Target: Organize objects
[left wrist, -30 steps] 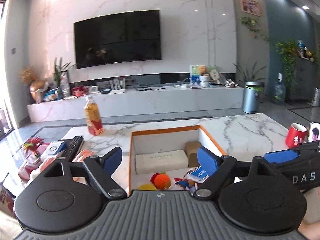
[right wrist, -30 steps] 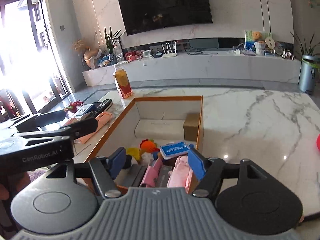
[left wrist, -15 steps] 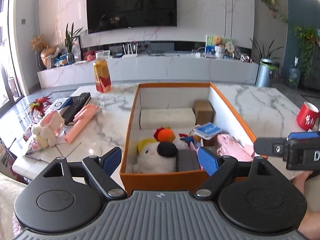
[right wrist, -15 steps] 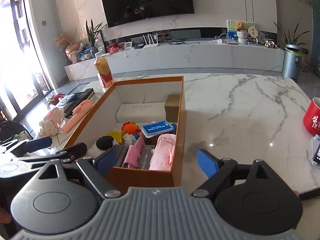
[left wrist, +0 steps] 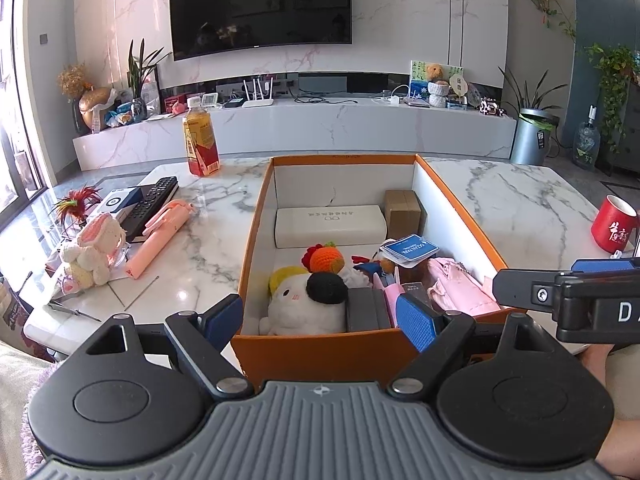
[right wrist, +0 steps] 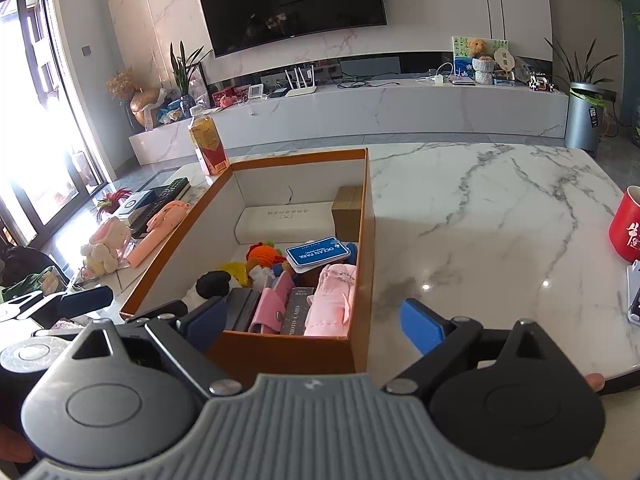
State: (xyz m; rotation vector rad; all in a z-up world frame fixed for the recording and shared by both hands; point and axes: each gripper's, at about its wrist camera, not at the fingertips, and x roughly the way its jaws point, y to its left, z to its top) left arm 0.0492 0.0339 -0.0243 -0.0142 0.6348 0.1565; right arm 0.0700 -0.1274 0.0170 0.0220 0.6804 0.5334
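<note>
Left wrist view: left claw (left wrist: 320, 317) spread wide, gripping nothing, hovering at the near wall of an orange box (left wrist: 320, 350) on the marble counter (left wrist: 520, 192). Ahead of the claw, inside the box: white plush toy (left wrist: 308, 312) with a black knitted cap, orange knitted ball (left wrist: 326, 259) just beyond it, long white case (left wrist: 330, 226) against the far wall, small brown carton (left wrist: 402, 212) beside that case. Right of the claw's blue pad: pink cloth (left wrist: 456, 284) and a blue-labelled packet (left wrist: 409, 249). Off to the claw's left, outside the box: pink stick (left wrist: 158, 236), pink-and-cream plush rabbit (left wrist: 96, 250), black remote (left wrist: 150, 204). Further ahead and left, standing upright: juice bottle (left wrist: 200, 142). Far right on the counter: red mug (left wrist: 614, 224). Beside the claw on its right, poking into frame: the other tool's black body.

Right wrist view: right claw (right wrist: 314, 322) likewise open, empty, straddling the near right corner of the box (right wrist: 280, 354), left pad inside over the contents, right pad outside over bare marble (right wrist: 480, 220). Just ahead of the left pad: pink pouch (right wrist: 272, 306), card pack (right wrist: 296, 314), pink cloth (right wrist: 334, 300). Beyond them: blue packet (right wrist: 316, 253).
</note>
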